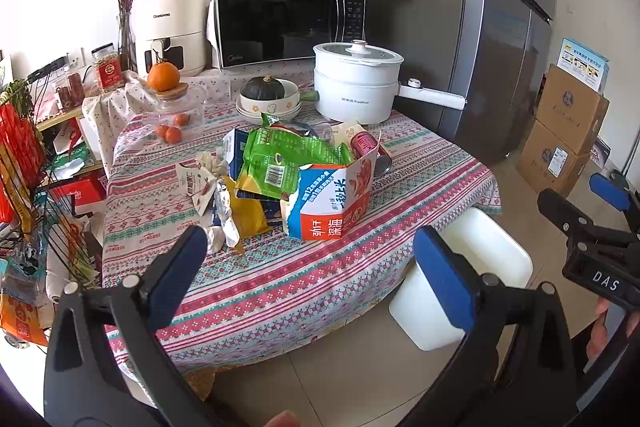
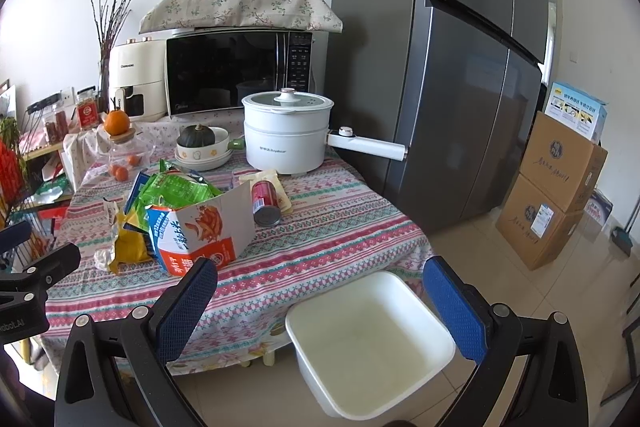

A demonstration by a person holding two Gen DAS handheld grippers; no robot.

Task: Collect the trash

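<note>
A pile of trash lies on the patterned tablecloth: a torn blue, white and orange carton, a green snack bag, a yellow wrapper, crumpled foil and a red can on its side. A white square bin stands on the floor by the table's near right corner, empty. My left gripper is open and empty, short of the pile. My right gripper is open and empty above the bin's edge.
A white electric pot, a bowl with a dark squash, a glass jar with oranges, a microwave and an air fryer stand at the back. A grey fridge and stacked cardboard boxes are to the right.
</note>
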